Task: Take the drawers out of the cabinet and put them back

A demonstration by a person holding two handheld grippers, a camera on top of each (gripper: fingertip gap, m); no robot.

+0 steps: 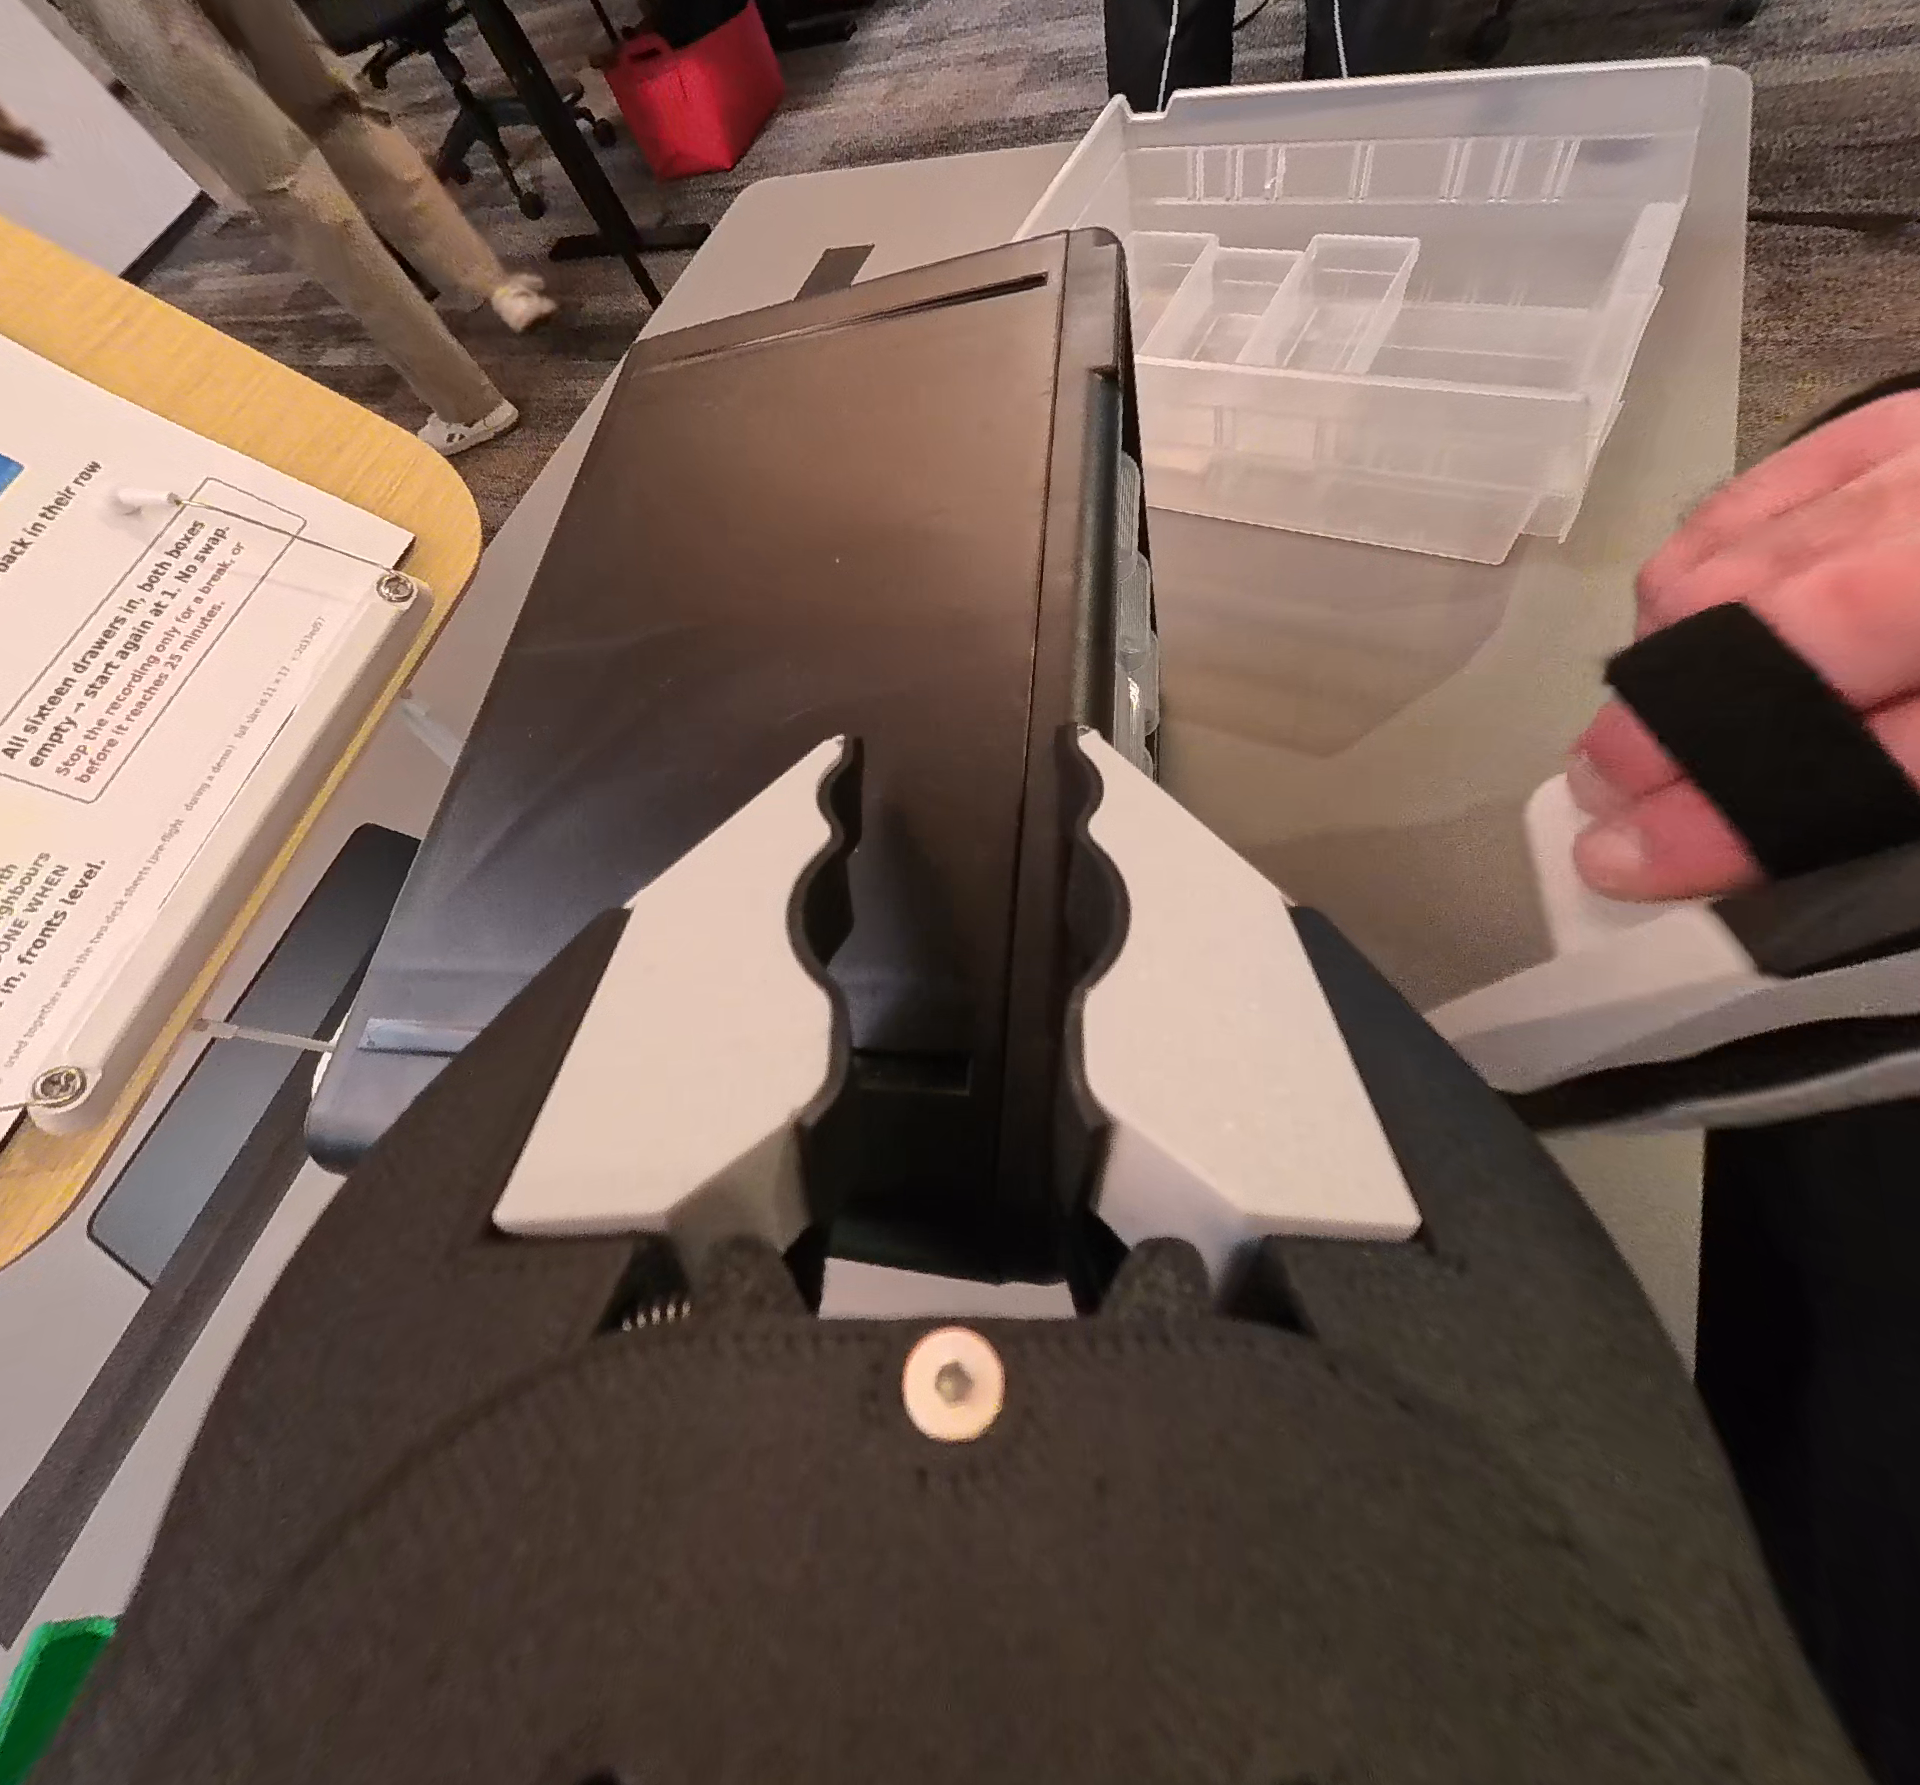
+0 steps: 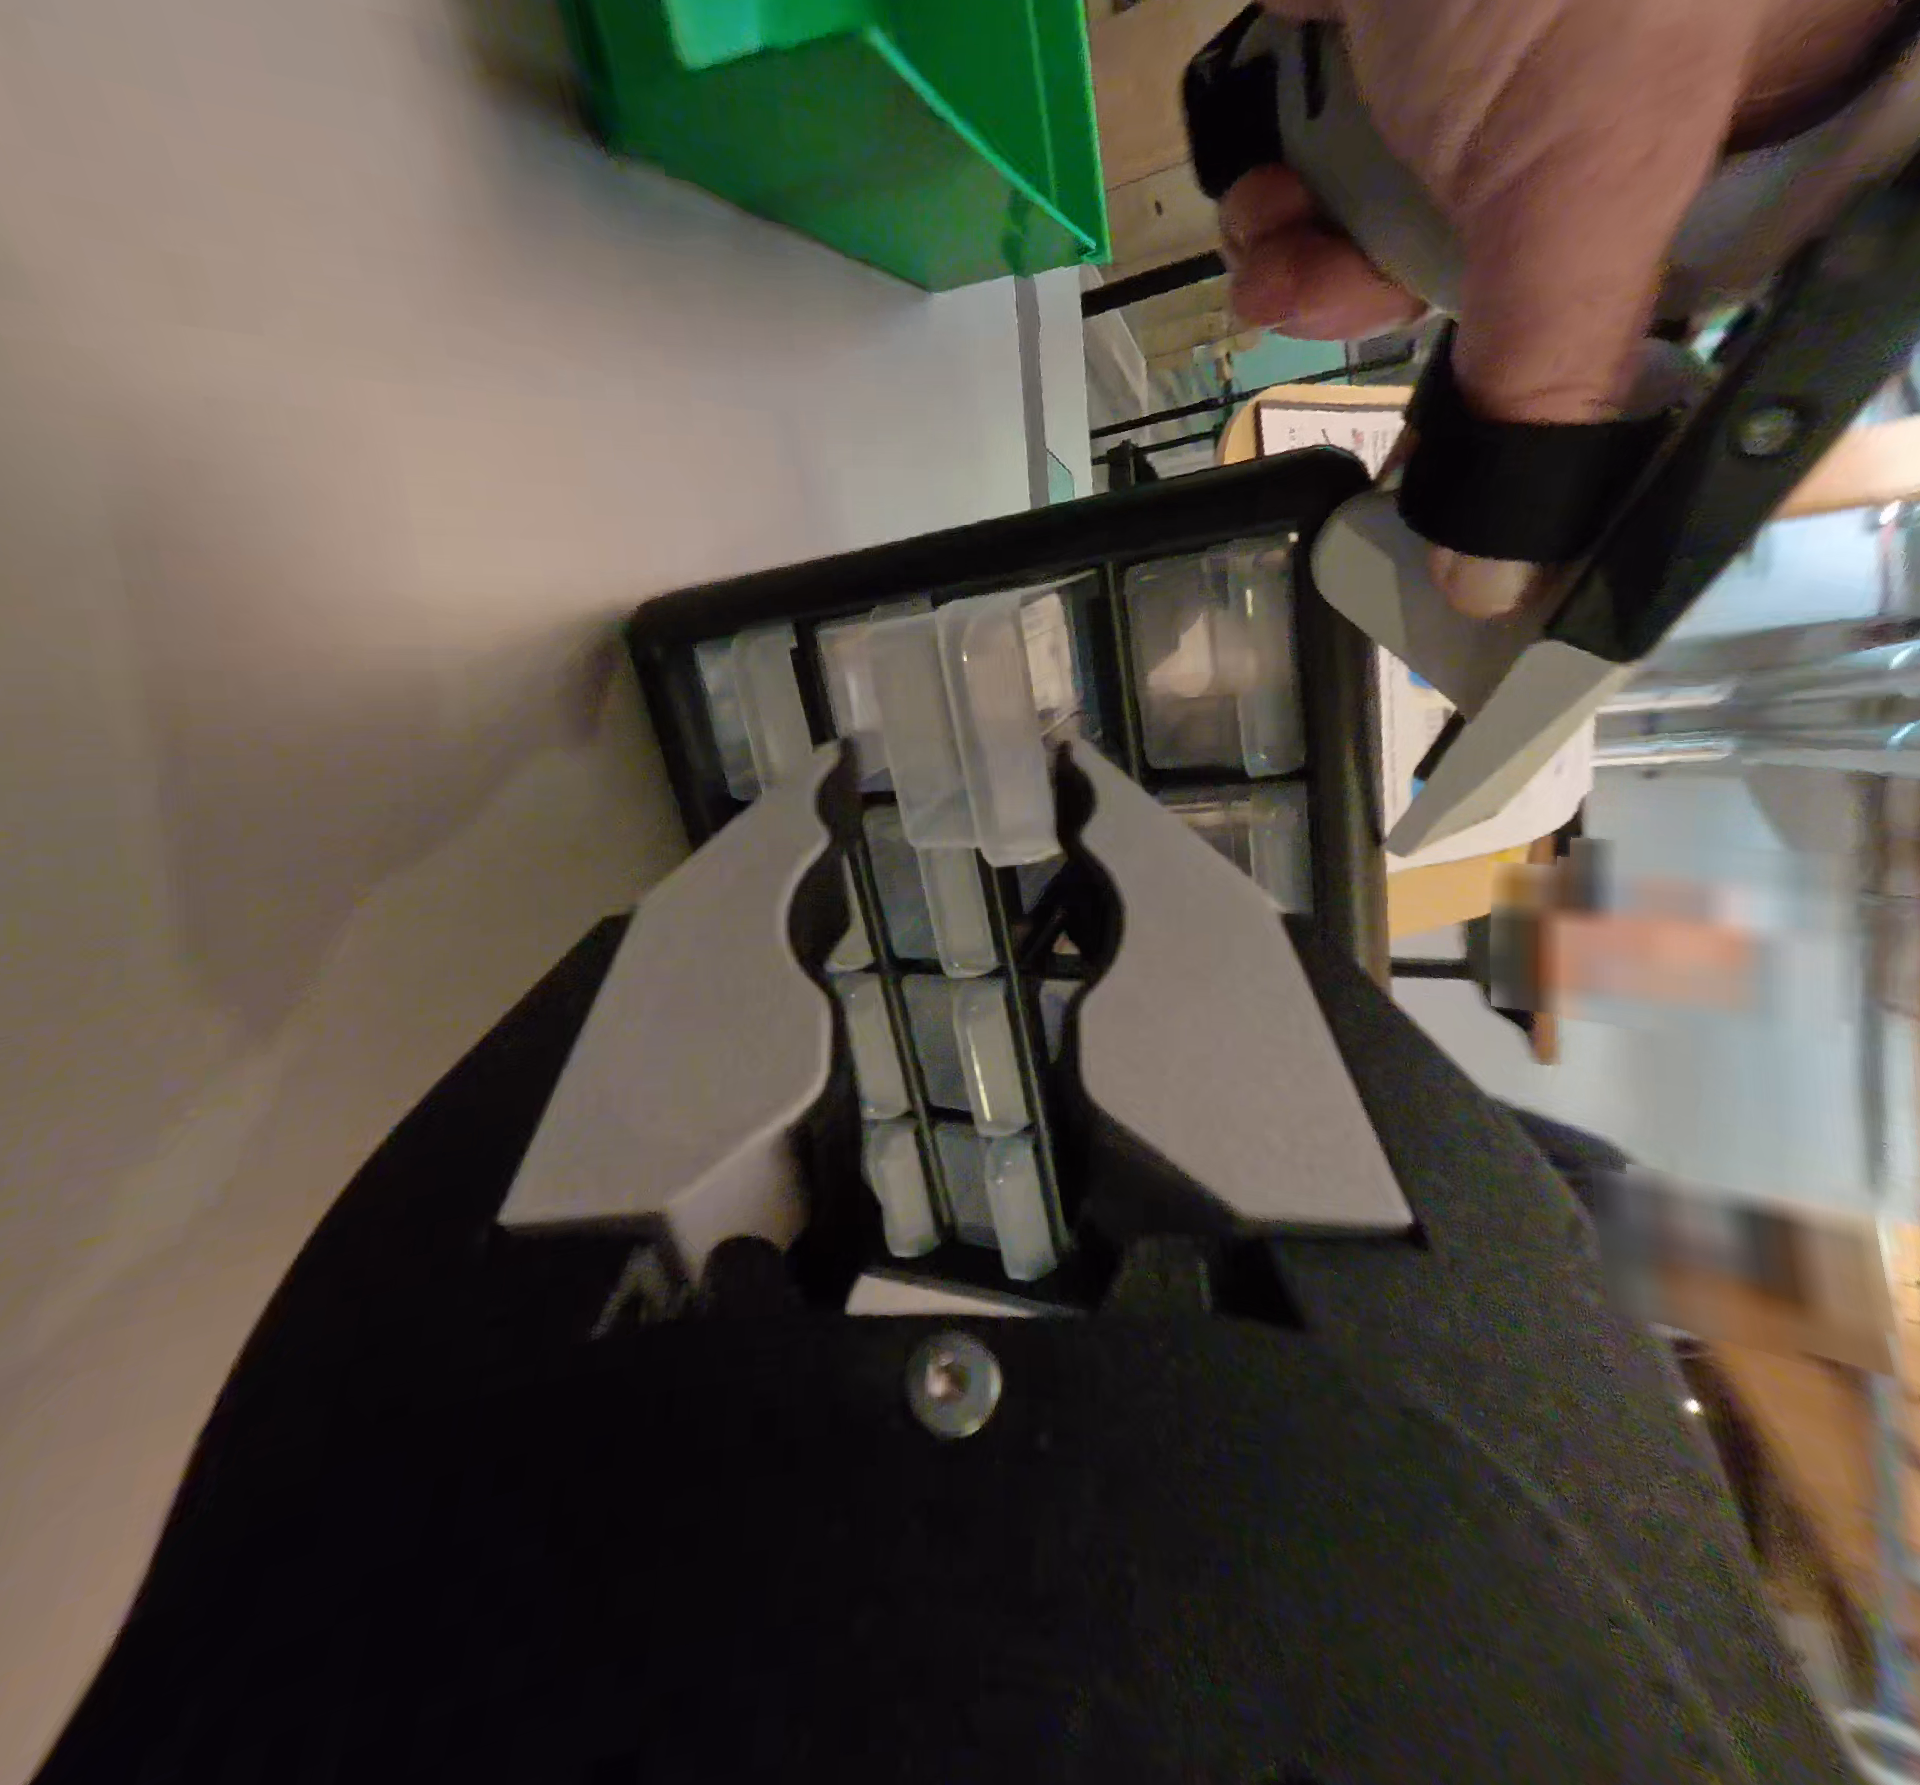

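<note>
A: We see the left gripper (image 1: 956,759) over the top of the black cabinet (image 1: 831,592), its matte grey fingers (image 1: 727,956) with scalloped inner edges spread apart and holding nothing. The cabinet's top panel is smooth, slightly glossy plastic, a long rectangle with rounded corners, standing on the pale grey counter (image 1: 1351,852).

B: And on the counter to the cabinet's right we find a clear, ribbed plastic bin (image 1: 1382,301) holding several small transparent drawers (image 1: 1340,301), boxy and open-topped.

A: From the right wrist view we face the cabinet front (image 2: 1340,696), a black grid of cells filled with frosted clear drawers. One drawer (image 2: 966,727) juts out of its cell toward us, its rounded pull tab lying between the tips of the right gripper (image 2: 956,759).

B: We read that gripper as parted too; the grey fingers (image 2: 707,987) flank the tab, but we cannot tell whether they touch it.

A: A hand (image 2: 1538,73) grips the other tool at upper right, a black strap across its fingers, near the cabinet's corner.

B: A bright green plastic bin (image 2: 831,73), angular and smooth, sits on the counter beyond the cabinet.
</note>
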